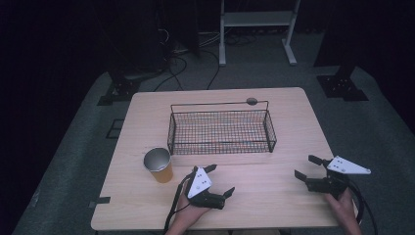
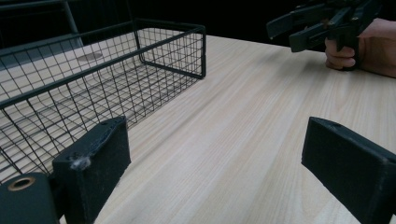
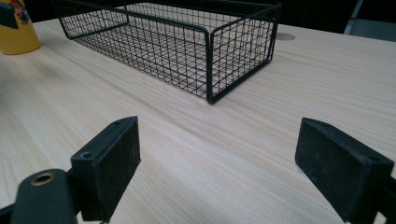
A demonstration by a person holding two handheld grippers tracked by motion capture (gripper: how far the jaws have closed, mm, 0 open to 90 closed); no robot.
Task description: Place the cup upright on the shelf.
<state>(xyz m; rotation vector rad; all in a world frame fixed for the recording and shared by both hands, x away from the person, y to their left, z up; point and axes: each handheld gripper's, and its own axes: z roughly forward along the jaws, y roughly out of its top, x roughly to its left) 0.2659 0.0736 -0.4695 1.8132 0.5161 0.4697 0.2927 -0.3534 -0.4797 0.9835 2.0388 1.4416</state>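
We see the yellow cup (image 1: 158,165) standing upright on the worktop (image 1: 274,196), near the front-left corner of the wire basket (image 1: 221,131) but apart from it. Its rim is metallic grey, its wall yellow. In the right gripper view the cup (image 3: 16,28) sits at the top left edge, with some printed picture on its side that is too cut off to read.

Nearest to it is the left hand-held gripper (image 1: 219,181), just to the right of the cup and not touching it. We see its jaws spread wide with nothing between them; in its own view only bare worktop (image 2: 243,140) lies between the two pads, with the basket (image 2: 93,79) to one side. The left hand (image 1: 188,213) holds it from the near edge.

The right hand-held gripper (image 1: 307,169) is well apart, near the right edge of the worktop, held by the right hand (image 1: 342,205). Its jaws also stand wide apart and hold nothing; it hangs just above the wood. We see it again far off in the left gripper view (image 2: 299,28).

The basket is black mesh, rectangular, in the middle of the worktop, with a thin wire handle along its far side. Nothing lies inside it. Grey carpeted floor (image 1: 73,161) surrounds the worktop.
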